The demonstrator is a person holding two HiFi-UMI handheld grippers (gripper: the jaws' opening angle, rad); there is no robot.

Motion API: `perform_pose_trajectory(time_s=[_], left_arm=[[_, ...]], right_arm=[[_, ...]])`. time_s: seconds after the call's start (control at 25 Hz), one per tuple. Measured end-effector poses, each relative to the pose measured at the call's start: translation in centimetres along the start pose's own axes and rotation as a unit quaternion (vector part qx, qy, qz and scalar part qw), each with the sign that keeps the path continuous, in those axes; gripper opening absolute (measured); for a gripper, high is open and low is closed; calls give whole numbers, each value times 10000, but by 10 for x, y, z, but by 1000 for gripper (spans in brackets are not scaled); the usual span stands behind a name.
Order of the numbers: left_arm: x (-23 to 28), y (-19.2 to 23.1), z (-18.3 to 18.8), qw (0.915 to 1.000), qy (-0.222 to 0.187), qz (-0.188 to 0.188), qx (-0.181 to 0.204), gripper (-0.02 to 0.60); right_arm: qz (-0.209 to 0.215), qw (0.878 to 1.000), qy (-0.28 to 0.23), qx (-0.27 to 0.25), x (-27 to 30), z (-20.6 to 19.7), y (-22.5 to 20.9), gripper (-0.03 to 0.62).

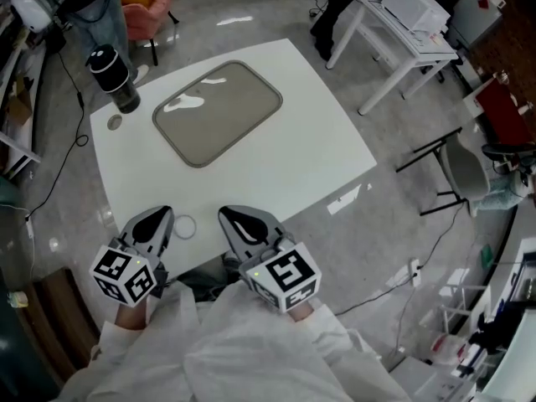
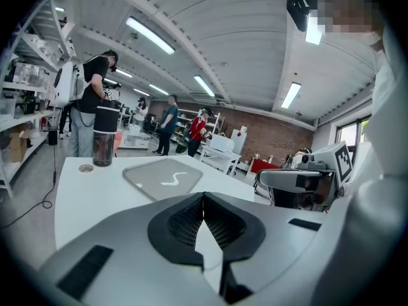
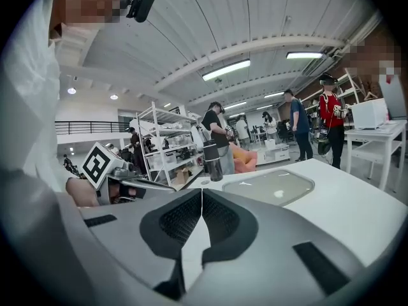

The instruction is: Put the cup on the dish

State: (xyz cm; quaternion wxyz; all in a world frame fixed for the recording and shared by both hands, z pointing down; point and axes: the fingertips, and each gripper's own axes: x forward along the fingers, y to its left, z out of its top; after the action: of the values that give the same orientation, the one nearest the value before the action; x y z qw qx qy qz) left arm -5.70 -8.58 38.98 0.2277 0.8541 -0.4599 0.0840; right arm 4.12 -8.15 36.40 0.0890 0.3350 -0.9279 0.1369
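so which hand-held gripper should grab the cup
Left, probably. The cup stands at the table's far left corner, on the left hand-held gripper's side; the right hand-held gripper would need to cross the dish. Both are shut, empty.

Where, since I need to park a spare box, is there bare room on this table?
Bare: the table right of the dish, out to its edge, and the band in front of the dish. Crowded: the far left corner, with the cup and a small disc; the near edge, with the left tool, right tool and a ring.
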Motion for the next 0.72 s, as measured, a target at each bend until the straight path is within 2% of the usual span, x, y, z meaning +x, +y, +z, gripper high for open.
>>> perform_pose_trajectory(time_s=[0.28, 0.72], left_arm=[[3, 1, -5, 9995, 269, -116, 133, 8], [4, 5, -10, 9978, 452, -336, 360, 9]], right_arm=[[-175, 9998, -107, -35, 0, 5, -7, 14], [-252, 9996, -66, 92, 9, 6, -5, 15]])
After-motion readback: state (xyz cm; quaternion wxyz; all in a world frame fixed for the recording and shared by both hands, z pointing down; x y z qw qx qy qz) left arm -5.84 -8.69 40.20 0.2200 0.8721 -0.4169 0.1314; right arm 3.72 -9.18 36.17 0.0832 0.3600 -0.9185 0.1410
